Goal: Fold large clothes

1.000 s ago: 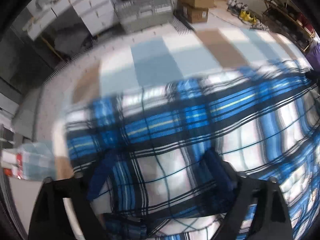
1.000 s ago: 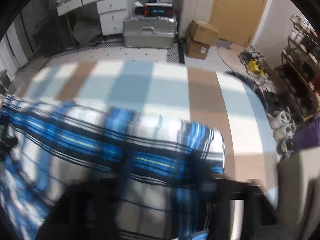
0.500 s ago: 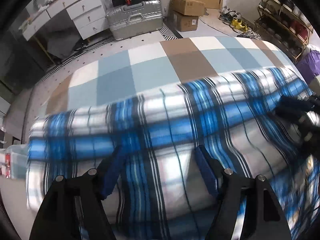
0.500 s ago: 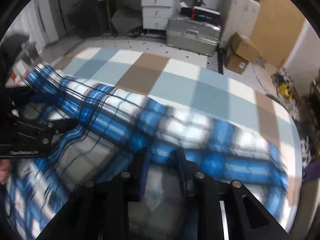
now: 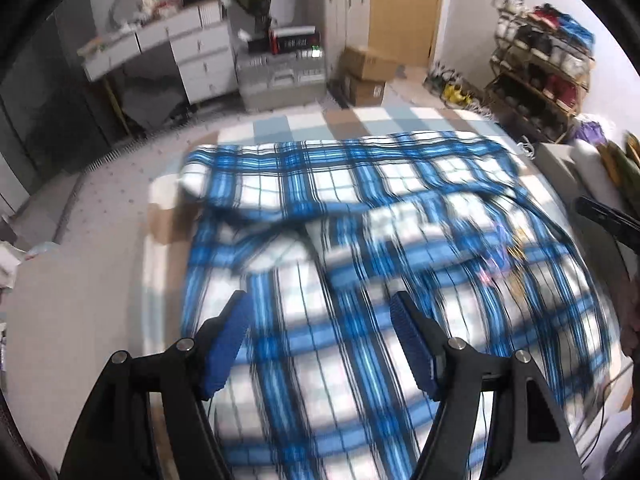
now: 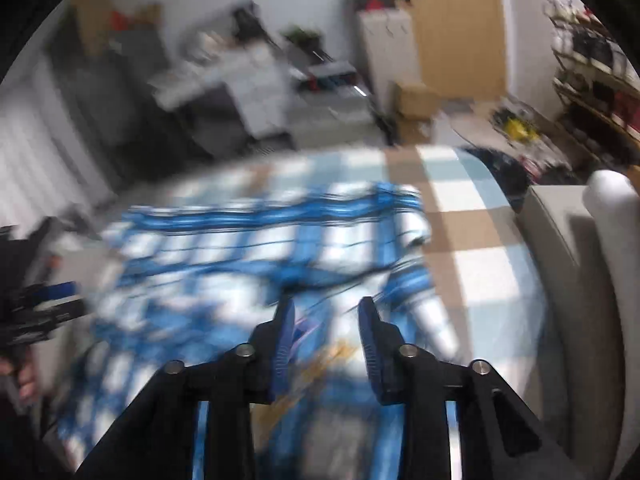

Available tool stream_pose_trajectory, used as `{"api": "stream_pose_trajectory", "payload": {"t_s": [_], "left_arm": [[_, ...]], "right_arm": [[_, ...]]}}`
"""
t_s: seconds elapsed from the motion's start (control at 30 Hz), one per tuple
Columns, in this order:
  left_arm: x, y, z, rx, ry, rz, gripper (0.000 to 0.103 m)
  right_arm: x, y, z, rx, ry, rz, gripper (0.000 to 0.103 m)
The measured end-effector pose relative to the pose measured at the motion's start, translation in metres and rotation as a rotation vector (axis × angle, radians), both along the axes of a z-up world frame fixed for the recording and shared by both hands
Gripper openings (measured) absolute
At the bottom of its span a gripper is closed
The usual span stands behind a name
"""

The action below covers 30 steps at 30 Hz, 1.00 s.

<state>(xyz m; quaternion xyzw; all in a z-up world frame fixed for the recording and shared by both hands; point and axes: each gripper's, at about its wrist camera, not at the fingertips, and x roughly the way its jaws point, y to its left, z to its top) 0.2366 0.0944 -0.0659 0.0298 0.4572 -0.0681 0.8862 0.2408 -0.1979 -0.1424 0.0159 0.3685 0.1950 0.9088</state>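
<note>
Left wrist view looks down on the blue plaid garment (image 5: 360,240), which lies spread over the checked bedcover (image 5: 304,124) and hides most of it; a strip of the cover shows at the garment's far edge and a little past its left edge. One layer is already doubled over, making a soft ridge across the garment's far half, with a rumpled flap just nearer than that ridge.

I judge the cloth light, limp and thin: it will sag and slide off itself when lifted and cannot hold a crease unless laid flat. The sensible places to grip are the free corners or the hem at the near edge of the garment, pinching through both layers where it is doubled, one gripper to each side so the span stays taut.

The left gripper (image 5: 320,344) hangs above the garment's near left part, tilted steeply down, its blue pads (image 5: 228,344) set wide apart with nothing between them but cloth lying far below. The right gripper (image 6: 326,340) sits over the garment's right part, aimed less steeply; its jaws have just been opening and now stand moderately apart, empty, the cloth blurred beneath. From the right wrist view the left gripper shows at the garment's left side, with the person's fingers (image 6: 24,380) below it.
</note>
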Motion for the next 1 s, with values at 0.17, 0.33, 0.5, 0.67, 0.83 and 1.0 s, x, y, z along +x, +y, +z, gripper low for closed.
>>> {"api": "stream_pose_trajectory", "payload": {"t_s": [0.17,0.33,0.5,0.67,0.83,1.0], "left_arm": [[-0.065,-0.005,0.032,-0.059,-0.232,0.03,0.078],[-0.118,-0.02,0.029,0.042,-0.316,0.035,0.092],[-0.153,-0.013,0.009,0.067,-0.3,0.094,0.094],[-0.162,0.009,-0.01,-0.012,-0.233,0.162,0.1],[-0.149,0.021,-0.037,-0.046,-0.143,0.202,0.1],[-0.142,0.03,-0.056,-0.017,-0.093,0.257,0.1]], "right_arm": [[-0.097,-0.014,0.015,0.076,-0.1,-0.007,0.092],[-0.14,-0.024,0.026,-0.009,-0.132,-0.047,0.098],[-0.167,-0.053,0.022,-0.141,-0.112,-0.112,0.103],[-0.165,-0.103,-0.007,-0.117,0.023,-0.228,0.103],[-0.156,-0.123,-0.048,-0.082,0.159,-0.262,0.101],[-0.15,-0.109,-0.072,-0.17,0.133,-0.251,0.09]]}}
